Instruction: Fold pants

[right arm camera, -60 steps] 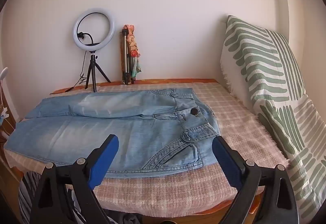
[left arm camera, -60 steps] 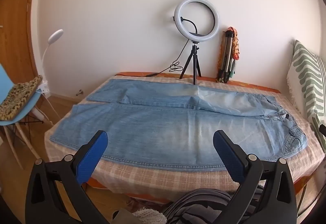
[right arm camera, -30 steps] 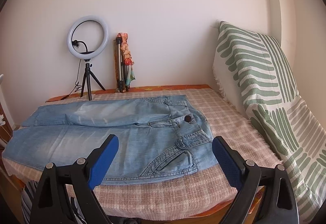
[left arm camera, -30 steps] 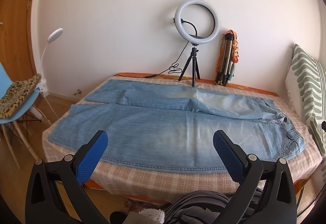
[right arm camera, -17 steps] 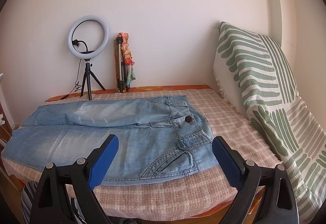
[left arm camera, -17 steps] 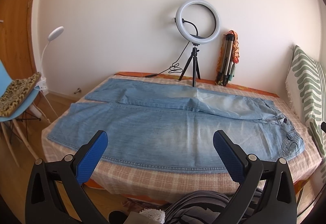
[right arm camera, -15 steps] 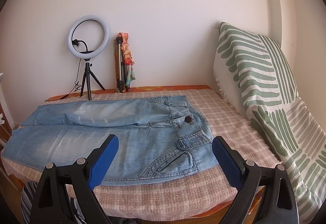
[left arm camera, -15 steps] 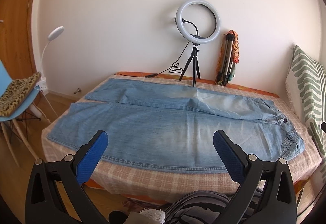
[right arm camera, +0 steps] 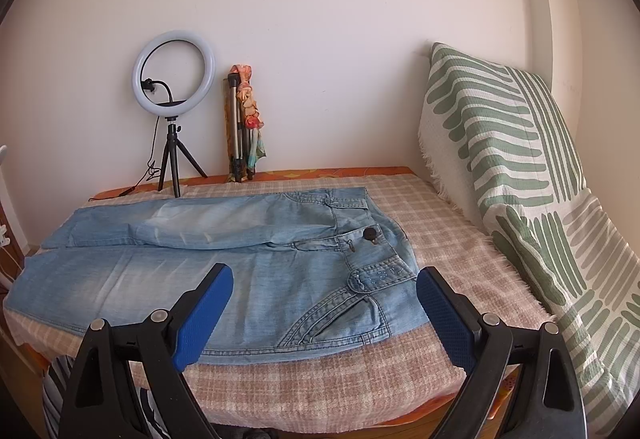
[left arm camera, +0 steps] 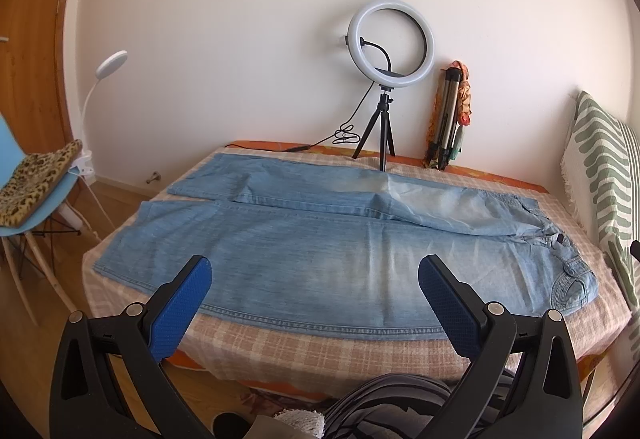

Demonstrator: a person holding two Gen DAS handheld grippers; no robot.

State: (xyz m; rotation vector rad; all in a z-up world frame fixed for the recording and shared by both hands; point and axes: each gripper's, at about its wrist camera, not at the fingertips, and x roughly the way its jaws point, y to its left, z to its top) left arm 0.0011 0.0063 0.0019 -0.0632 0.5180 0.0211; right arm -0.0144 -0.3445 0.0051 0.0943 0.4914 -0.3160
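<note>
Light blue jeans [left arm camera: 320, 239] lie spread flat on a bed with a checked cover [left arm camera: 320, 343], legs to the left, waist to the right. In the right wrist view the waist, button and pocket of the jeans [right arm camera: 280, 279] face me. My left gripper [left arm camera: 312, 271] is open and empty, held before the near edge of the bed at the near leg. My right gripper [right arm camera: 324, 279] is open and empty, held before the near edge at the waist end.
A ring light on a tripod [left arm camera: 390, 79] and a folded tripod [left arm camera: 448, 119] stand at the bed's far edge by the wall. A green striped pillow [right arm camera: 520, 179] leans at the right. A blue chair [left arm camera: 28, 195] and white lamp [left arm camera: 108, 67] stand left.
Both grippers stayed open and drew back slightly from the bed over the two seconds. In the last half second nothing visibly moved.
</note>
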